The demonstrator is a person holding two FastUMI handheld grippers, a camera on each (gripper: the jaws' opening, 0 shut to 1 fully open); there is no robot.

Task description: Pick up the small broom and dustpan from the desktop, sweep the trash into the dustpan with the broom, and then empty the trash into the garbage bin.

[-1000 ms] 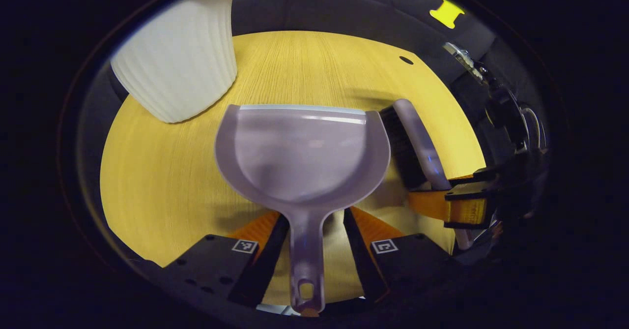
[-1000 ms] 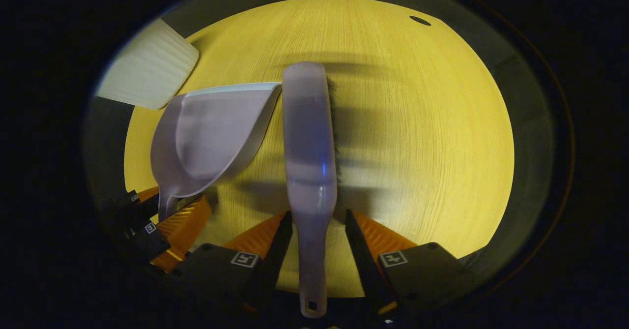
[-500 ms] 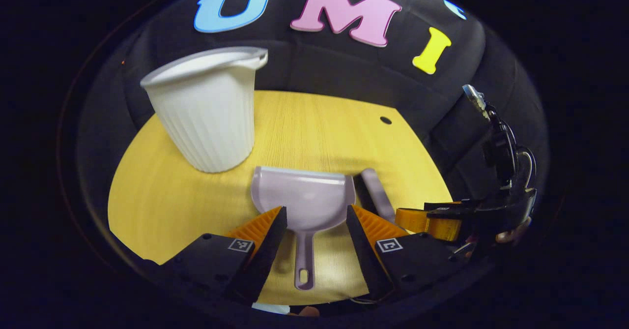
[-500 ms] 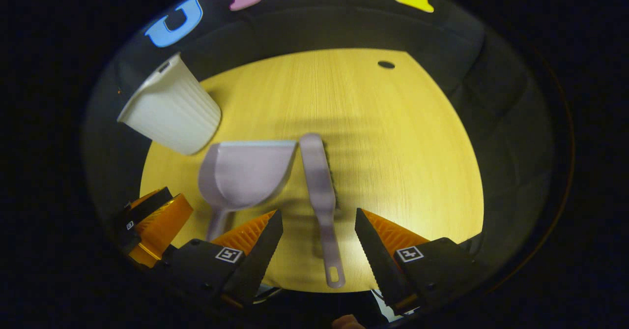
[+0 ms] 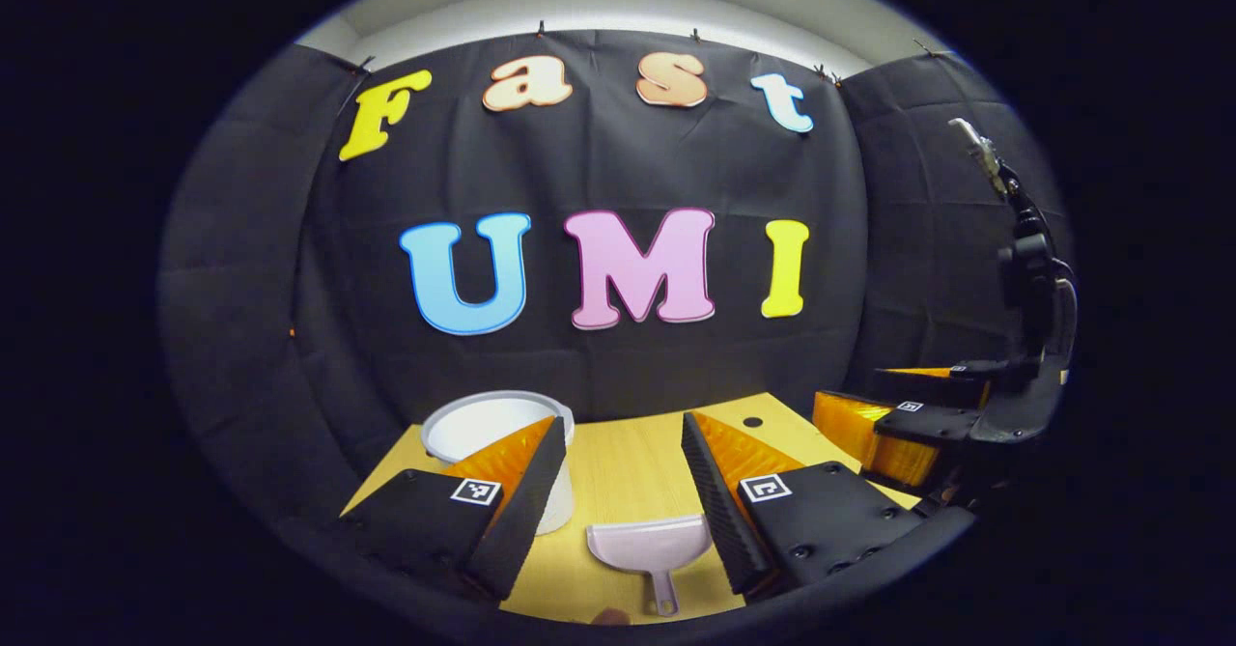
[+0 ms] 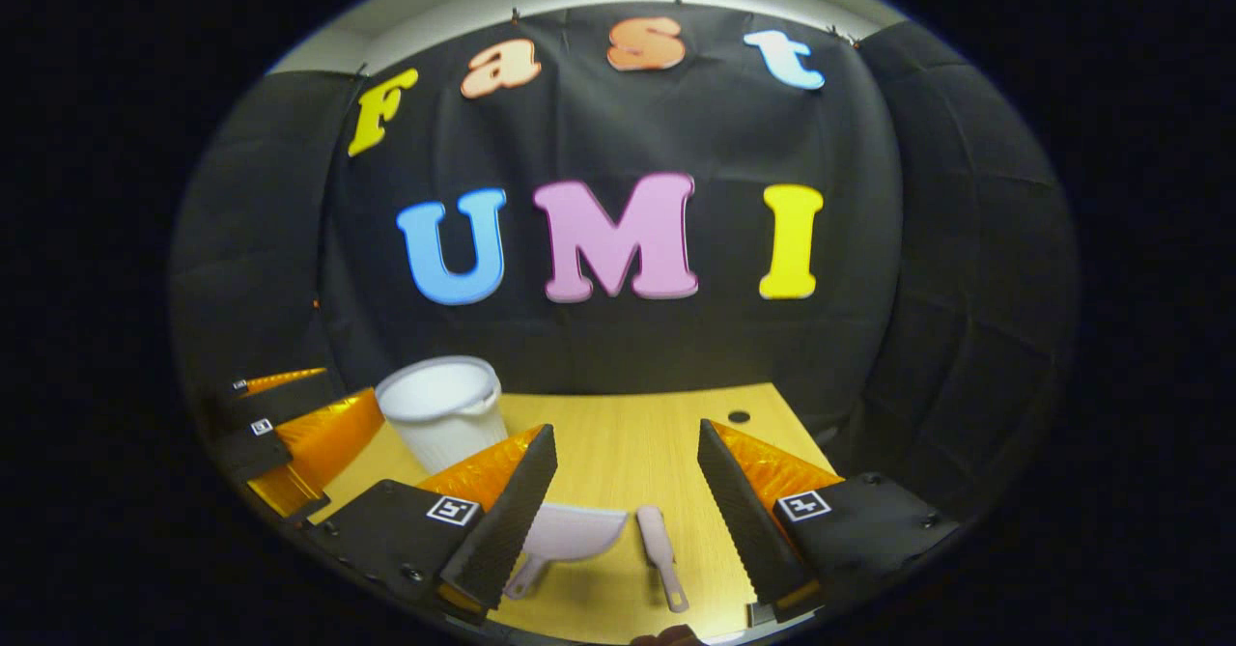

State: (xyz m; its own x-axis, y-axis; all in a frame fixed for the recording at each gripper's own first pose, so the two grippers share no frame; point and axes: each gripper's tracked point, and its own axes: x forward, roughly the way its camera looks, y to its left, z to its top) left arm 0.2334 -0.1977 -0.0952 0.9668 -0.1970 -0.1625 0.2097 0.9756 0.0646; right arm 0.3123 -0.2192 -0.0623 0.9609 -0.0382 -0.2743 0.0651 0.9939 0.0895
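On the yellow wooden desktop [image 5: 618, 463], between the spread fingers of the left gripper [image 5: 618, 491] and below their tips, lay the pale lilac dustpan [image 5: 649, 542], mouth away from the camera, handle toward it, touched by neither finger. Jaws stood wide apart, empty. Behind the left-hand finger stood the white ribbed garbage bin [image 5: 483, 419], its lower body largely hidden by that finger, rim and pale interior visible above. Off to the right of the jaws hung the right gripper [image 5: 903, 414] as seen in the left gripper view, held up clear of the desk, partly cut off by the dark edge; hard to make out whether open there.

In the right gripper view, between the parted fingers of the right gripper [image 6: 626, 491], lay the small broom [image 6: 659, 551], handle toward the camera, bristles too small to make out. Jaws apart, gripping nothing. Just left of the broom lay the dustpan [image 6: 575, 533], its left part and handle partly covered by the left-hand finger. Beyond that finger stood the garbage bin [image 6: 444, 419], upright. At far left, the left gripper [image 6: 290, 434], partly cut off. No trash discernible on the desktop [image 6: 628, 443].
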